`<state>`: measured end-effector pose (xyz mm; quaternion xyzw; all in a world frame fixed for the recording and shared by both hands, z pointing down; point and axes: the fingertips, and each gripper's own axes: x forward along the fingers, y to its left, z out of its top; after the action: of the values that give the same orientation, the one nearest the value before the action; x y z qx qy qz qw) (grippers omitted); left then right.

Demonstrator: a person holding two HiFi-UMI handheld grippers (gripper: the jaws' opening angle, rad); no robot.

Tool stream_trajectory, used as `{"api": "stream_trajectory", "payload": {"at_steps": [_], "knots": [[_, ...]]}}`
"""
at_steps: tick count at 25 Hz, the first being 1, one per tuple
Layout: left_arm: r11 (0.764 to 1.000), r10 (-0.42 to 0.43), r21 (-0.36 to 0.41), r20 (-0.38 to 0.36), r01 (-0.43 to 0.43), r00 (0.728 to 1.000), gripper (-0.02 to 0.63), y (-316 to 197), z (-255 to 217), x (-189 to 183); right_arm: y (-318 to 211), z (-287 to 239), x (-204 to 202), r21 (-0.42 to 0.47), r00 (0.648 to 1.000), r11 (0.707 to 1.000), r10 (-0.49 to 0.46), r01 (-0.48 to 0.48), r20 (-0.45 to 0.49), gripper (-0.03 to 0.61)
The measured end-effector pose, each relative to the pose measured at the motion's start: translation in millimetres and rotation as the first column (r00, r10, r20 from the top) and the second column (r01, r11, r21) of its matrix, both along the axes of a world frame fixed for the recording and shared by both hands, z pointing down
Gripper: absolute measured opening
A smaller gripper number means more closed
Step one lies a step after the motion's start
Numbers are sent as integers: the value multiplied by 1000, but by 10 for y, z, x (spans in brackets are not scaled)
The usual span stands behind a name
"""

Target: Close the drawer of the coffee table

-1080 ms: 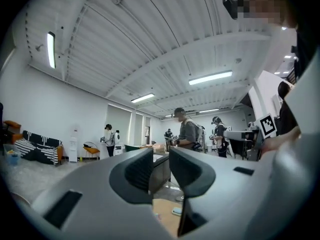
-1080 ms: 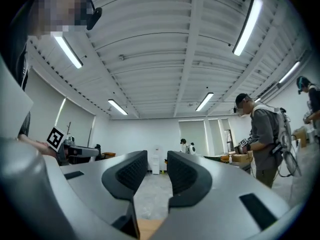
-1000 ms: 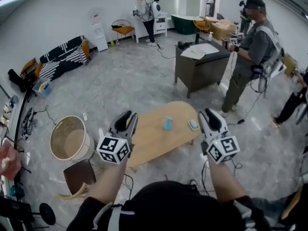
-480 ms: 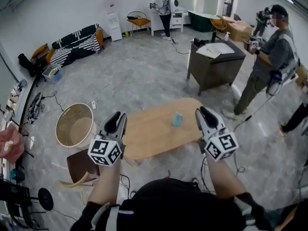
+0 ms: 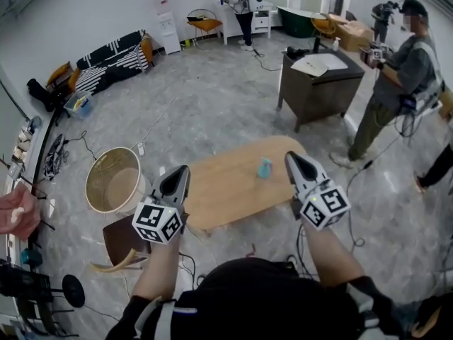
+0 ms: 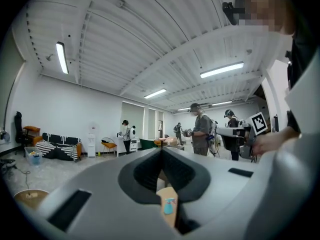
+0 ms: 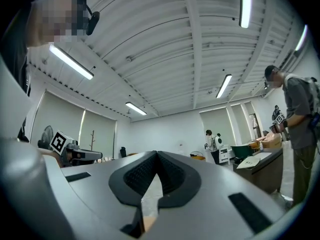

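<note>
Left hand-held gripper (image 5: 180, 172) and right hand-held gripper (image 5: 291, 159): both clenched, jaws just closed, nothing between them. The oval wooden table (image 5: 226, 190) lies between the 2, left at its 9 o'clock end, right at 3 o'clock. Its drawer cannot be made out. A blue bottle (image 5: 264, 167) stands on it toward 2 o'clock.

Coffee table (image 5: 226, 190) noted at the middle of the head view: a low piece with a pale wooden tabletop, elongated, ends rounded. It is stood level on the grey floor (image 5: 212, 112), with the long axis set from lower left to upper right. One long edge is turned toward the camera. The drawer cannot be made out from above, so its state is left unrecorded.
</note>
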<state>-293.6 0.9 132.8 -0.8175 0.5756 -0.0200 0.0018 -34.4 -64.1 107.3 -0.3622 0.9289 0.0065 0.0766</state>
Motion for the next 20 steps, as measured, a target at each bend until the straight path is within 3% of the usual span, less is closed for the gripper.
{"api": "stream_trajectory", "payload": {"at_steps": [9, 20], "knots": [[1000, 25, -13, -7, -25, 1000, 6, 10, 28, 34, 39, 52, -171, 6, 999, 999, -36, 36, -39, 9], [1000, -9, -27, -30, 8, 1000, 6, 69, 109, -74, 81, 211, -401, -16, 994, 998, -64, 62, -89, 9]]}}
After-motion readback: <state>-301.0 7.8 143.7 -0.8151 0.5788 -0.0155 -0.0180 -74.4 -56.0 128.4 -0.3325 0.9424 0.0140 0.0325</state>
